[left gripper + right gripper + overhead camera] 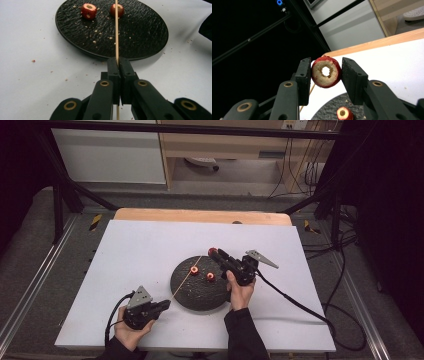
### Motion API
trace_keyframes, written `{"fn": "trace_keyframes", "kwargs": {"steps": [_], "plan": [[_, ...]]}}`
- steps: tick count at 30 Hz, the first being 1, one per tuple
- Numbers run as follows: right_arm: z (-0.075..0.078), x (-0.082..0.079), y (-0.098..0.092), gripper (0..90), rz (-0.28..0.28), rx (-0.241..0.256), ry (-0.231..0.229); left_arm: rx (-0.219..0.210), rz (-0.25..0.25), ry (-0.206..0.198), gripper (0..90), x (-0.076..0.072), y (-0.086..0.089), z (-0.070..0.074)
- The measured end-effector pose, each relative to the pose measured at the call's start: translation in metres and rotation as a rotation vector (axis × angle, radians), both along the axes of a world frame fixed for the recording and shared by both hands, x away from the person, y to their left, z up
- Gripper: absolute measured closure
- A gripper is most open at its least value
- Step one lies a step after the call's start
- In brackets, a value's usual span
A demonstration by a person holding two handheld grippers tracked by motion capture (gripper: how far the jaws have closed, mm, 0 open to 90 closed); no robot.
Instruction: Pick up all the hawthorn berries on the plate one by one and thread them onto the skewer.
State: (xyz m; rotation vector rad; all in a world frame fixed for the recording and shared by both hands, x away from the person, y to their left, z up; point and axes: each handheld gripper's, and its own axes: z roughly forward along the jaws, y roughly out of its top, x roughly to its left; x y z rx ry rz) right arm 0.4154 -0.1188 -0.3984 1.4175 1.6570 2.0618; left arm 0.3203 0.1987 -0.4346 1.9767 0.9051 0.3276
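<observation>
In the high view, a white bench (pixel 150 255) carries a round black plate (pixel 200 292) with a rough, rippled surface. The left gripper (pixel 162 305) sits low at the plate's near-left edge, and a thin wooden skewer (pixel 187 276) runs from it up and to the right across the plate, its far tip past the far rim. Two small red cored fruit pieces lie on the plate, one (pixel 194 270) touching the skewer and another (pixel 211 276) just to its right. The right gripper (pixel 214 253) hovers over the plate's far-right rim, pinching a third red piece.

In the left gripper view, the jaws are pressed together on the skewer (pixel 116 35), whose long axis points straight away over the plate (pixel 140 32). Crumbs dot the textured plate and the bench. One cored piece (pixel 88 11) lies left of the stick; the other (pixel 120 10) sits partly behind it.

In the right gripper view, the jaws clamp a cored fruit piece (pixel 326 72) from both sides: red skin, pale crumbly flesh, round hole facing the camera. Below it, another piece (pixel 344 113) rests on the plate (pixel 329 110).
</observation>
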Motion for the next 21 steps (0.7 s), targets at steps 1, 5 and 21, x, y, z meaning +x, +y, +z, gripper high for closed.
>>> {"fn": "trace_keyframes", "kwargs": {"steps": [1, 5, 21], "plan": [[0.0, 0.001, 0.0, 60.8, -0.005, 0.008, -0.003, -0.002, 0.003, -0.001, 88.3, -0.001, -0.003, 0.0], [0.002, 0.003, -0.001, 60.9, -0.018, 0.044, -0.007, -0.008, 0.007, -0.004, 88.3, -0.001, -0.006, 0.002], [0.002, 0.012, -0.001, 60.9, -0.062, 0.165, -0.014, -0.034, 0.019, -0.021, 88.3, 0.0, -0.025, 0.008]]}}
